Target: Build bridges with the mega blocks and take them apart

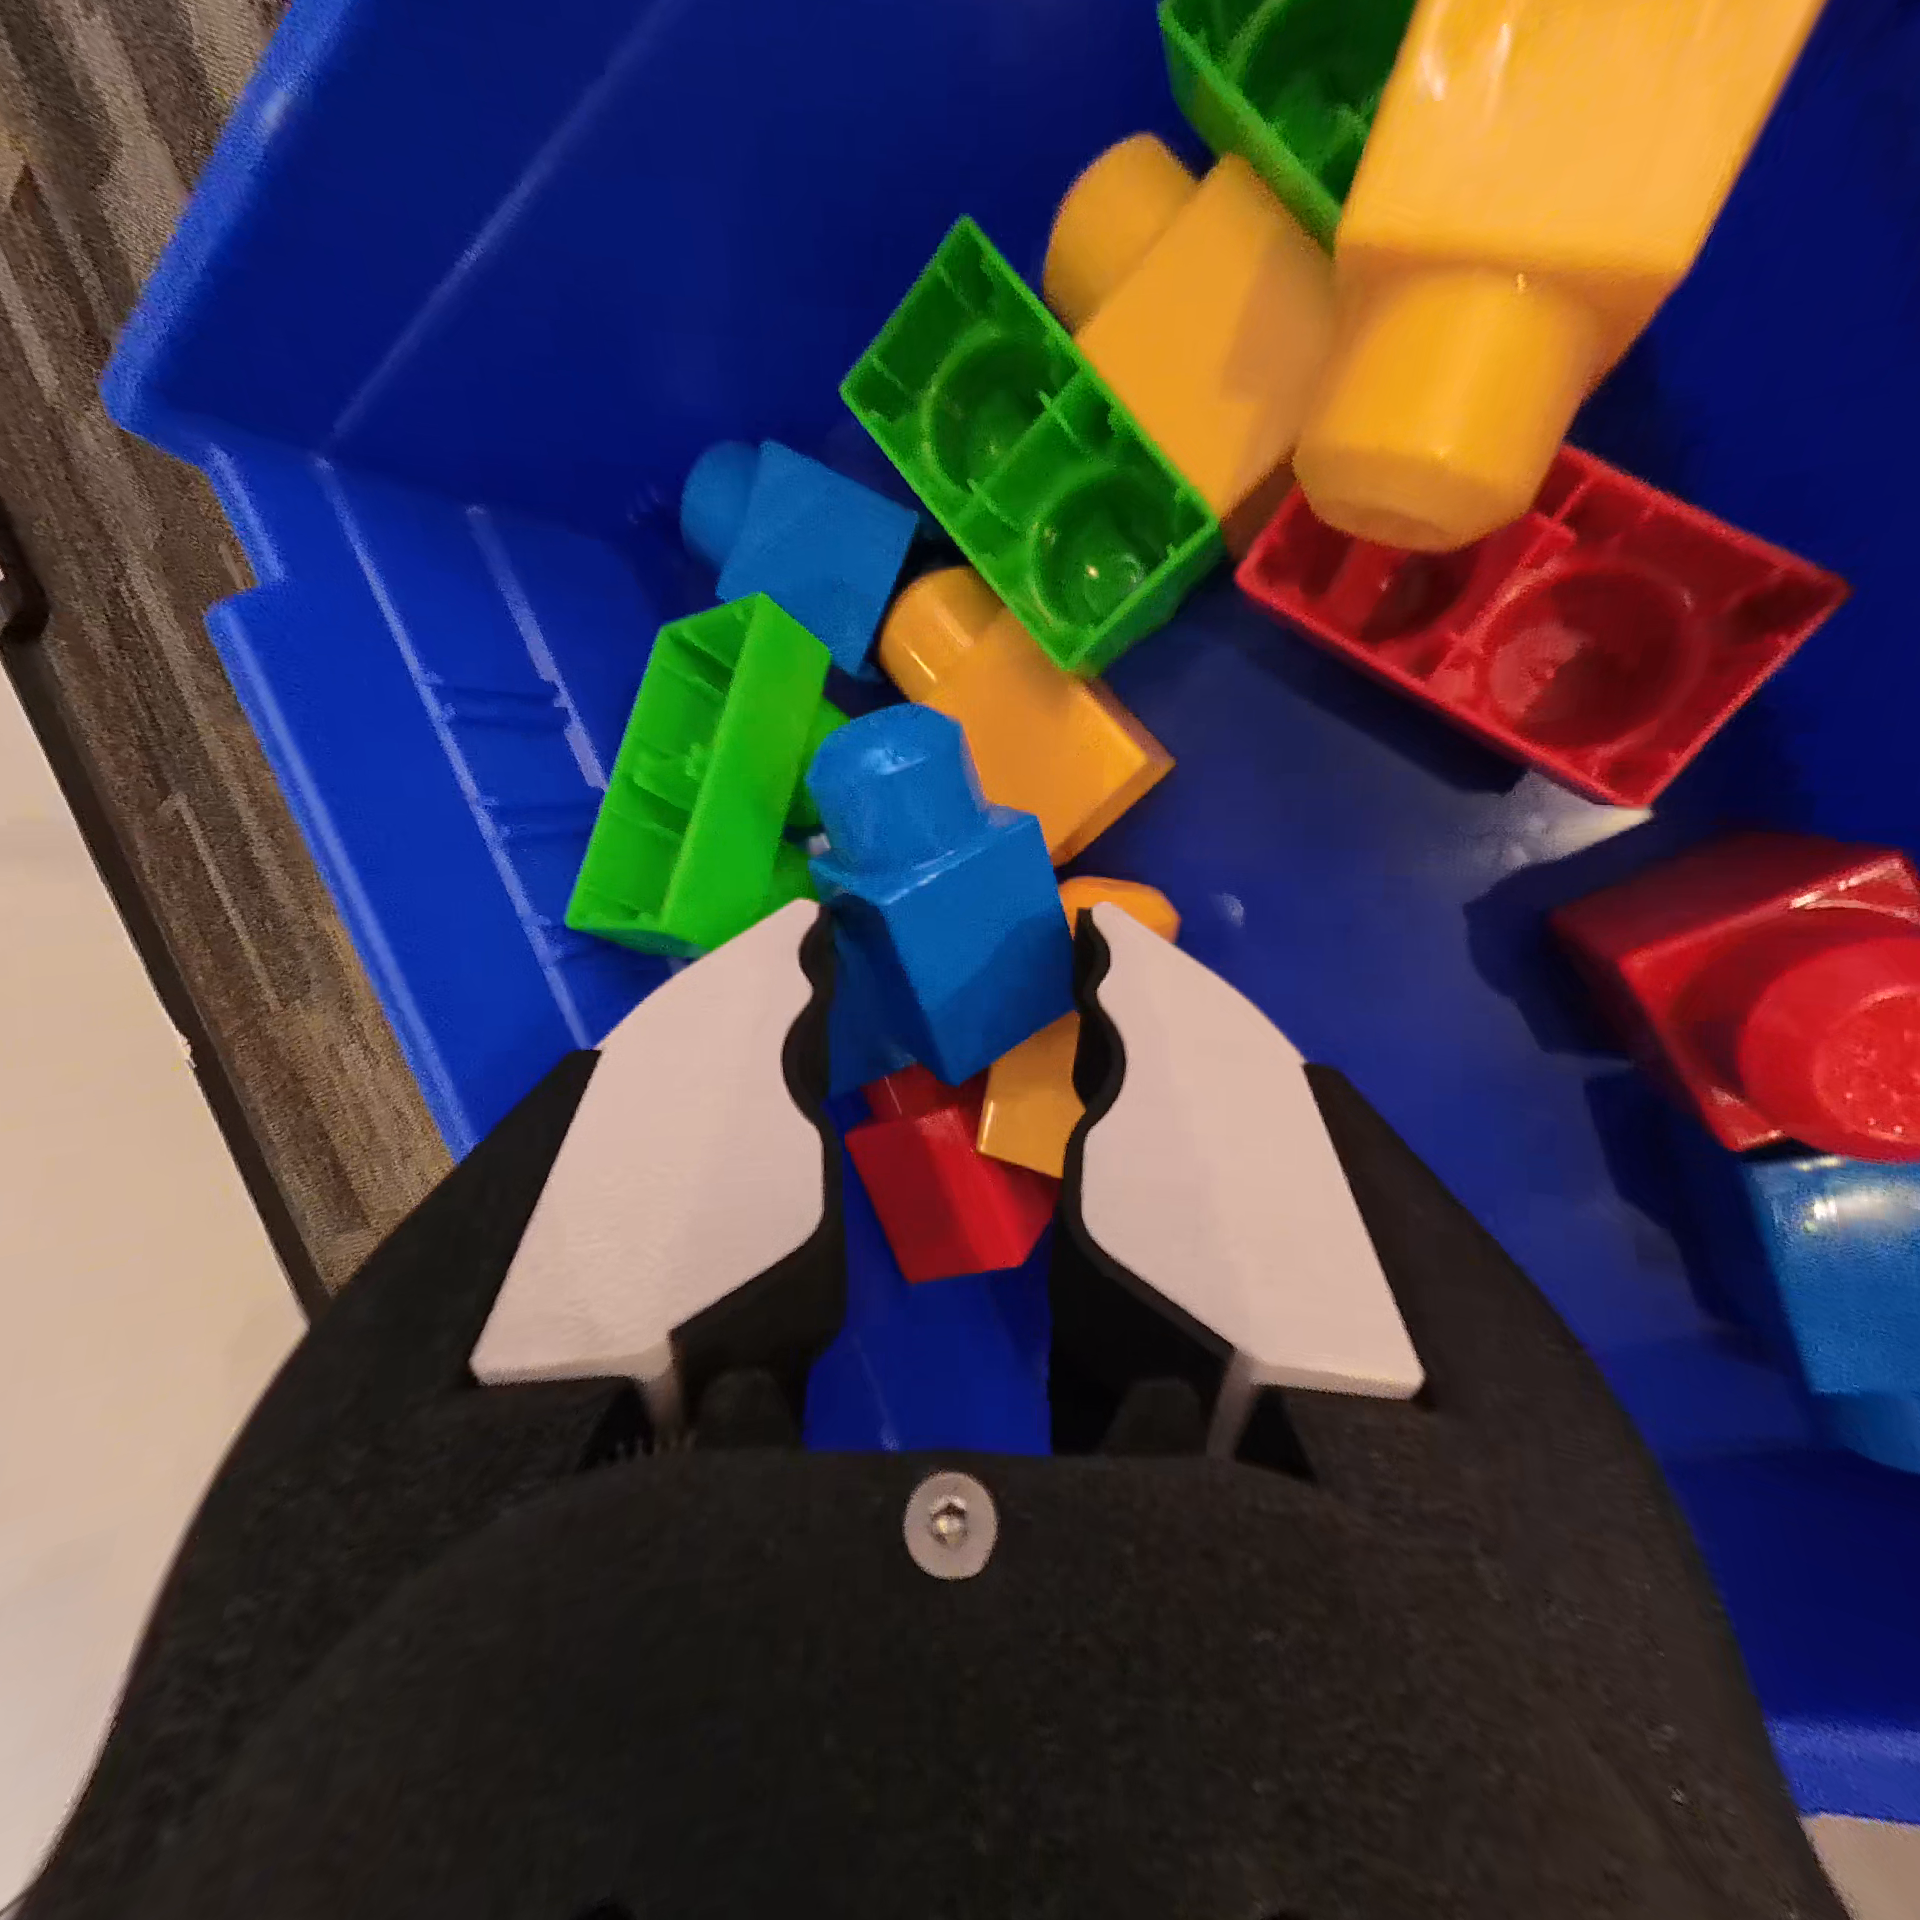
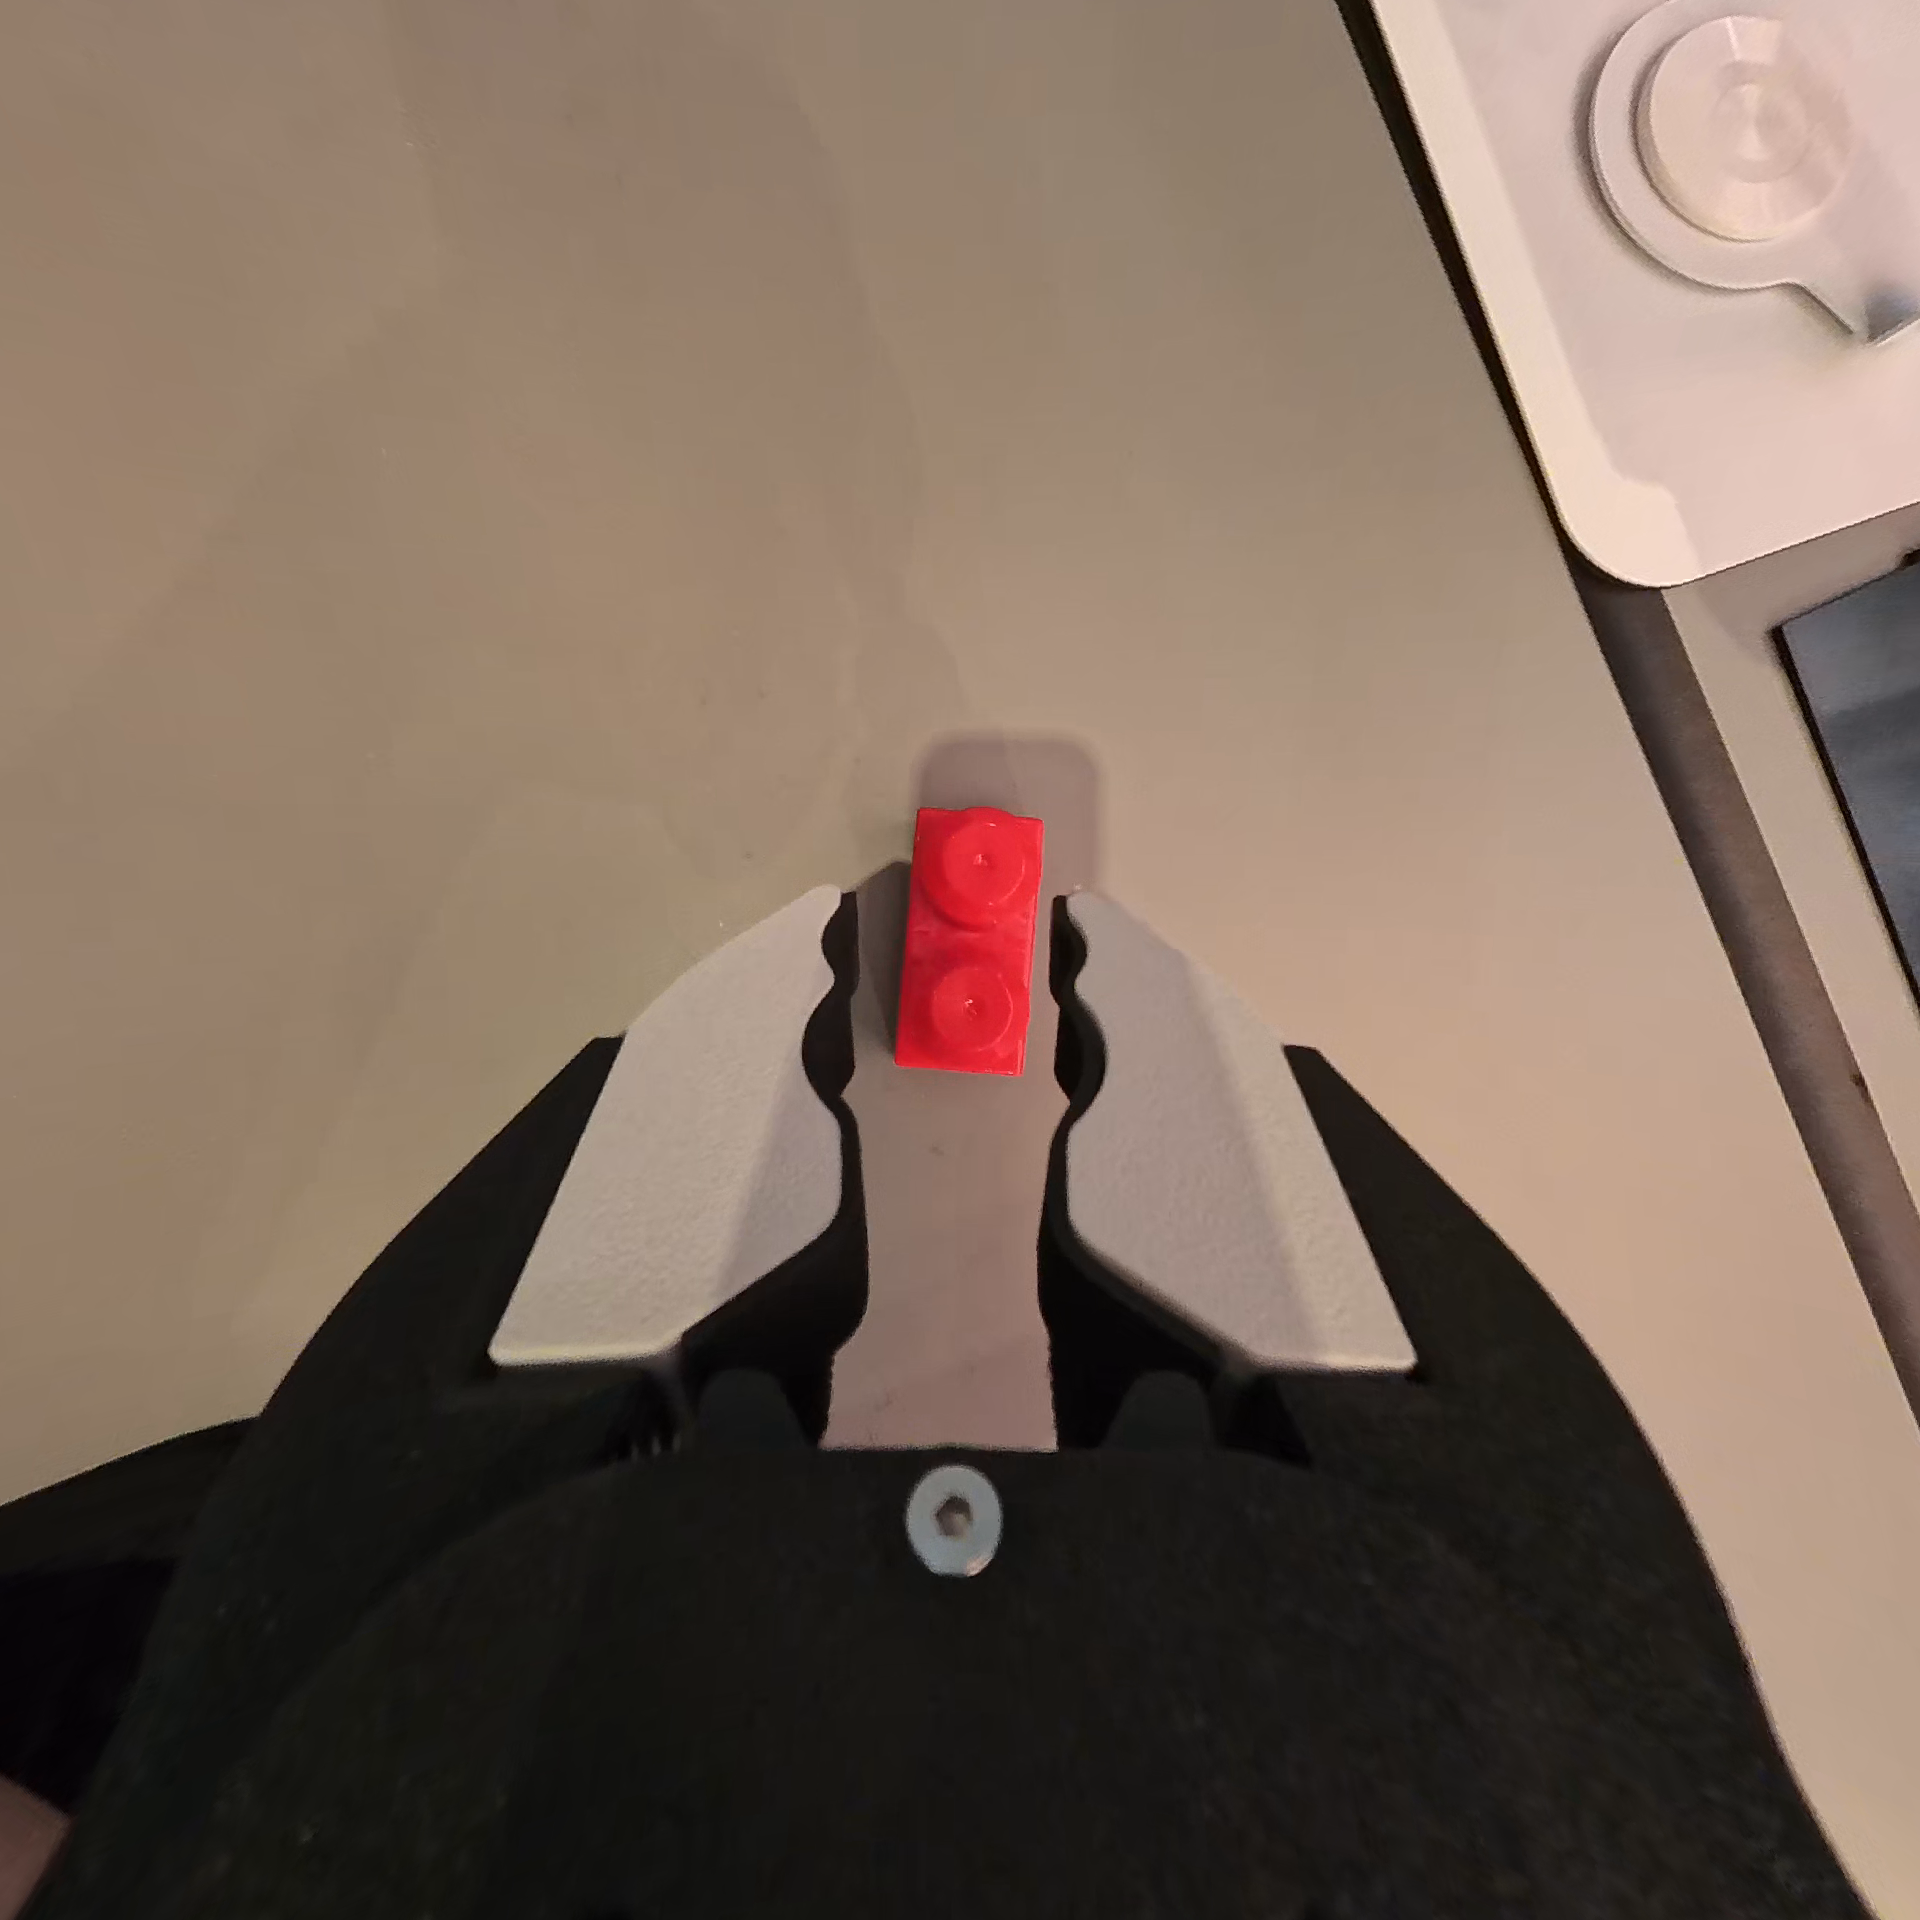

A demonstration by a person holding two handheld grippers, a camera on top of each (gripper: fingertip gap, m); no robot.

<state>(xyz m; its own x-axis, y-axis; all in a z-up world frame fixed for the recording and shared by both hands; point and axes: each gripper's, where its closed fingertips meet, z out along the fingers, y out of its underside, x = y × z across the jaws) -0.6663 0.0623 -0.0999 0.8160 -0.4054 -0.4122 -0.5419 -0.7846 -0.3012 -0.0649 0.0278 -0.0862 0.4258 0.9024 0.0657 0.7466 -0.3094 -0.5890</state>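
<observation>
Gripping a single-stud blue block [image 1: 940,914] with the left tool [image 1: 948,925] inside a blue bin [image 1: 520,260] of mixed blocks.
Hovering the right tool [image 2: 956,904], fingers parted and not touching, around a red two-stud block [image 2: 968,954] standing studs-up on the beige surface [image 2: 468,520].
</observation>
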